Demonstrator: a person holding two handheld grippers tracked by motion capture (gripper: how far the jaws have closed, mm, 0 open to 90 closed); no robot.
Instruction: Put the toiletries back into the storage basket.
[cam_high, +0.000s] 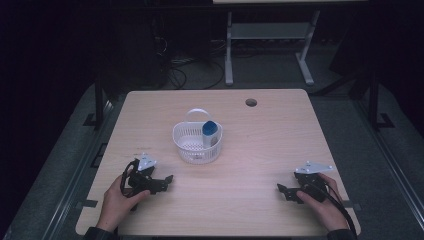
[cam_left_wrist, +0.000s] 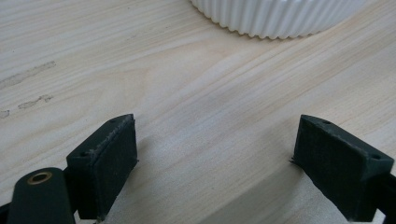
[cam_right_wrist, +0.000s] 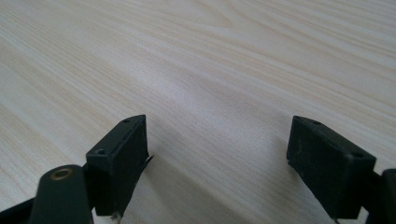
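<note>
The light wood-grain rectangular desk (cam_high: 260, 165) carries everything, with a round cable hole (cam_high: 251, 102) near its far edge. A white slotted plastic basket with an arched handle (cam_high: 192, 145) stands just left of the desk's middle, its ribbed wall (cam_left_wrist: 280, 18) at the top of the left gripper view. Inside the basket, a white tube-shaped bottle with a blue cap (cam_high: 209, 132) leans against the right wall. The left hand-held gripper (cam_high: 162, 182) rests on the desk near the basket's front left, jaws spread wide and holding nothing. The right hand-held gripper (cam_high: 284, 191) lies well apart at the front right, jaws likewise released over bare wood.
</note>
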